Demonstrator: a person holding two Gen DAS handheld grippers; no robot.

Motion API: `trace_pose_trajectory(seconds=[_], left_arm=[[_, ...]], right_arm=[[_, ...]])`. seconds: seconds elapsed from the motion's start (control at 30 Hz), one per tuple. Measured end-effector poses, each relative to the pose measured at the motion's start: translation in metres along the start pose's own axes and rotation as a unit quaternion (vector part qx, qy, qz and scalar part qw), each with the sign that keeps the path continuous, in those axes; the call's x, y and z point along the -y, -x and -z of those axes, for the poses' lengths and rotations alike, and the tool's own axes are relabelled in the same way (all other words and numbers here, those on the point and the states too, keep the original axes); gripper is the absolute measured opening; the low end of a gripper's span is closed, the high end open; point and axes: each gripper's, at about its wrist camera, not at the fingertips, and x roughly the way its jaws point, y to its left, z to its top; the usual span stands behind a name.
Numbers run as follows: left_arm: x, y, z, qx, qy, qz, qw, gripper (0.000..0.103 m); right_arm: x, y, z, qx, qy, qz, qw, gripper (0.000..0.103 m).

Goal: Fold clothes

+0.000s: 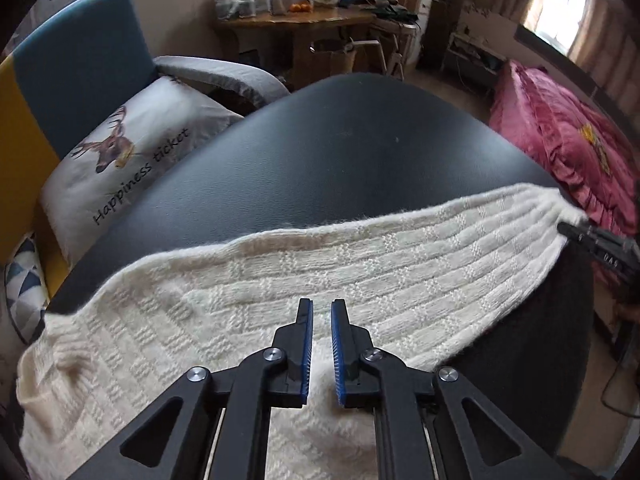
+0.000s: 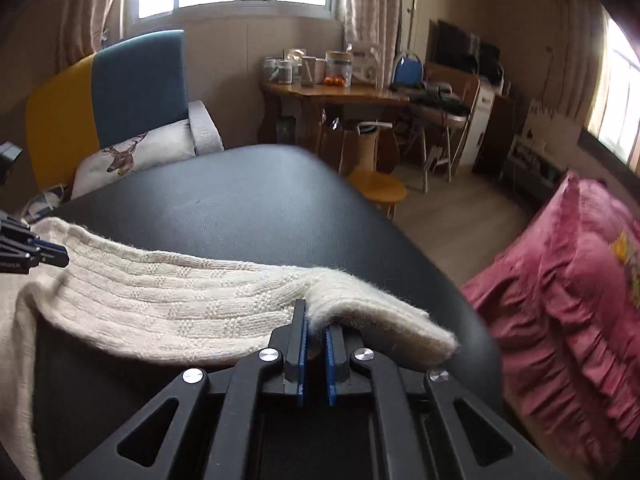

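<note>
Right gripper (image 2: 314, 320) fingers pinch the cream knitted sweater's (image 1: 360, 280) sleeve – carry it slowly toward nine o'clock; left gripper (image 1: 321, 312) fingers are spread a little, holding nothing.

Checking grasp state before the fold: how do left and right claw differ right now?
The left claw has a clear gap between its pads and nothing in it, hovering over the sweater body. The right claw is nearly closed, pinching the sweater's sleeve end at the table edge. Both have black fingers with blue pads and point across the same black table.
</note>
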Motion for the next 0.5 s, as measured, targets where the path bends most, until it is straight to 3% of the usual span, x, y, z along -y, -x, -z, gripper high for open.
trace_pose_trajectory(seconds=[0.1, 0.17, 0.23, 0.33, 0.37, 0.43, 0.5], left_arm=[[0.000, -0.018, -0.010, -0.021, 0.007, 0.009, 0.9997, 0.008], [0.000, -0.029, -0.017, -0.035, 0.011, 0.015, 0.9992, 0.008], [0.000, -0.041, -0.024, -0.048, 0.016, 0.022, 0.9985, 0.008], [-0.002, -0.055, -0.031, -0.062, 0.024, 0.031, 0.9973, 0.009], [-0.003, -0.054, -0.030, -0.059, 0.028, 0.032, 0.9973, 0.009], [-0.005, -0.051, -0.027, -0.054, 0.036, 0.031, 0.9974, 0.009], [-0.004, -0.049, -0.026, -0.052, 0.034, 0.024, 0.9978, 0.009]], right_arm=[[0.011, -0.028, 0.012, -0.059, -0.030, -0.010, 0.998, 0.006], [0.023, -0.028, 0.022, -0.060, -0.067, -0.025, 0.996, 0.008], [0.035, -0.028, 0.032, -0.060, -0.104, -0.041, 0.992, 0.023], [0.064, -0.018, 0.043, -0.057, -0.180, -0.076, 0.979, 0.023], [0.072, -0.008, 0.046, -0.048, -0.193, -0.065, 0.978, 0.023], [0.084, 0.011, 0.048, -0.028, -0.200, -0.042, 0.978, 0.024], [0.078, 0.022, 0.040, -0.018, -0.170, -0.044, 0.984, 0.026]])
